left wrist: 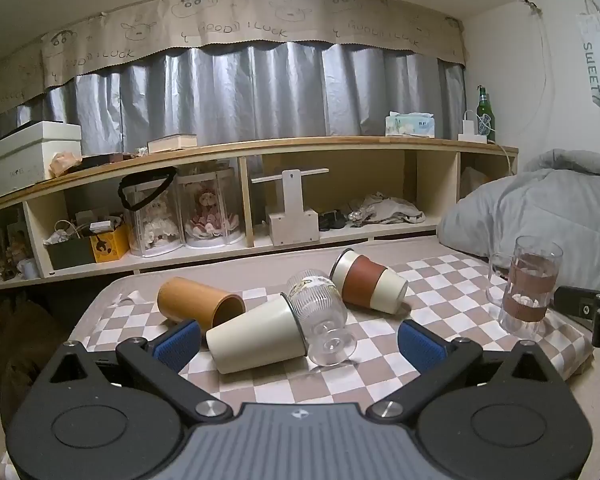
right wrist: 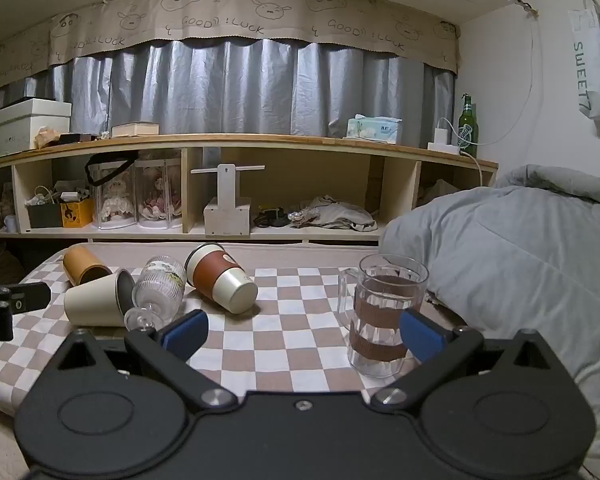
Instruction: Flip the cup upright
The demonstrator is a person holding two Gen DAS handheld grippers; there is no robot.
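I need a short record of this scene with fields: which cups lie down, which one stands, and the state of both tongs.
surface: checkered cloth
standing: glass mug with brown band, upright, at the right
lying: orange cup; cream cup; ribbed stemmed glass; cream cup with brown sleeve
contact: stemmed glass rests against the cream cup's rim
left tongs: open, holding nothing, facing the cream cup
right tongs: open, holding nothing, mug beside the right pad
background: shelf unit and grey curtain

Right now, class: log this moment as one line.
left gripper: open, empty | right gripper: open, empty | glass mug: upright | four cups lying: orange, cream, ribbed glass, brown-banded
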